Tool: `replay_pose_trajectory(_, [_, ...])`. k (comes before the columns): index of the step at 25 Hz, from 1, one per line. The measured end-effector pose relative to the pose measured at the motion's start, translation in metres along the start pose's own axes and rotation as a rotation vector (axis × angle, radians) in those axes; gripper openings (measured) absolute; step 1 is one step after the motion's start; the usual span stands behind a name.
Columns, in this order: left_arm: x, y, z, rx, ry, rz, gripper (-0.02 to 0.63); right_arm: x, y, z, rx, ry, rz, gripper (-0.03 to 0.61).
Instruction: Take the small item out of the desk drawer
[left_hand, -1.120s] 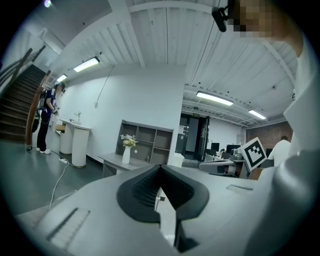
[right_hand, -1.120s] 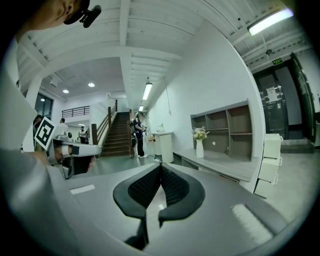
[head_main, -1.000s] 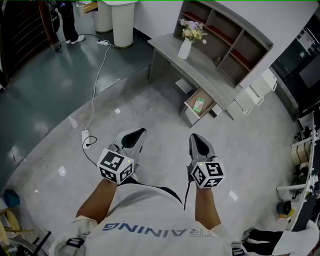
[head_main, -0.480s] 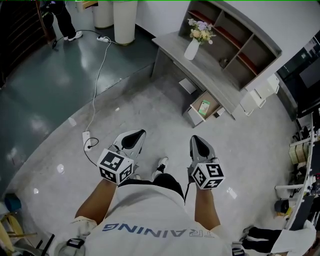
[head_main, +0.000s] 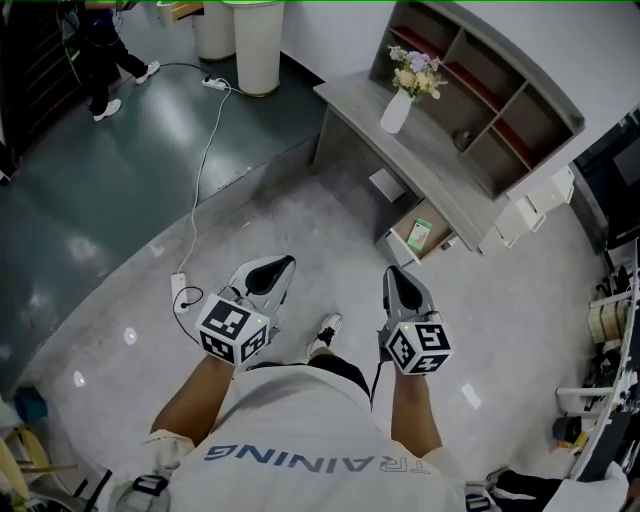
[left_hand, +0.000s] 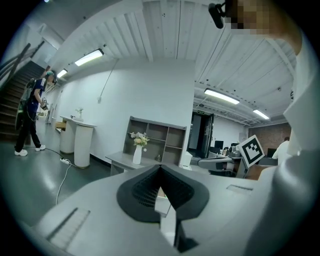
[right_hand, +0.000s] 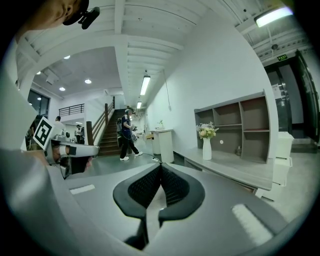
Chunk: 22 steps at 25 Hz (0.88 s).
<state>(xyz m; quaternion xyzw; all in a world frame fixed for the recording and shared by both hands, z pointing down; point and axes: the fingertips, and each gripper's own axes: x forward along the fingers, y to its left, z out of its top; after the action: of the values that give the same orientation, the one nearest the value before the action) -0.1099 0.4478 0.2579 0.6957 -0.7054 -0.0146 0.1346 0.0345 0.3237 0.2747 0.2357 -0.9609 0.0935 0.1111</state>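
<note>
My left gripper (head_main: 279, 267) and right gripper (head_main: 392, 275) are both closed and empty, well apart from the open drawer (head_main: 398, 241) below the counter (head_main: 360, 100), where the small item (head_main: 421, 234), probably a light, flat green pack, should pinch easily across its edges.

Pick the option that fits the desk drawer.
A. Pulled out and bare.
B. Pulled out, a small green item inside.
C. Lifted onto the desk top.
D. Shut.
B: the drawer stands pulled out below the desk, and a small green item lies in it.
</note>
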Motion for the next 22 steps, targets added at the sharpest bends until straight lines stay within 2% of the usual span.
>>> replay_pose_trajectory(10, [0.116, 0.02, 0.029, -0.002, 0.038, 0.007, 0.0, 0.072, -0.088, 0.023, 0.028, 0.039, 0.009, 0.015])
replay_pose_trajectory(22, [0.277, 0.016, 0.027, -0.015, 0.102, -0.017, -0.002, 0.129, -0.243, 0.024, 0.072, 0.083, -0.064, 0.015])
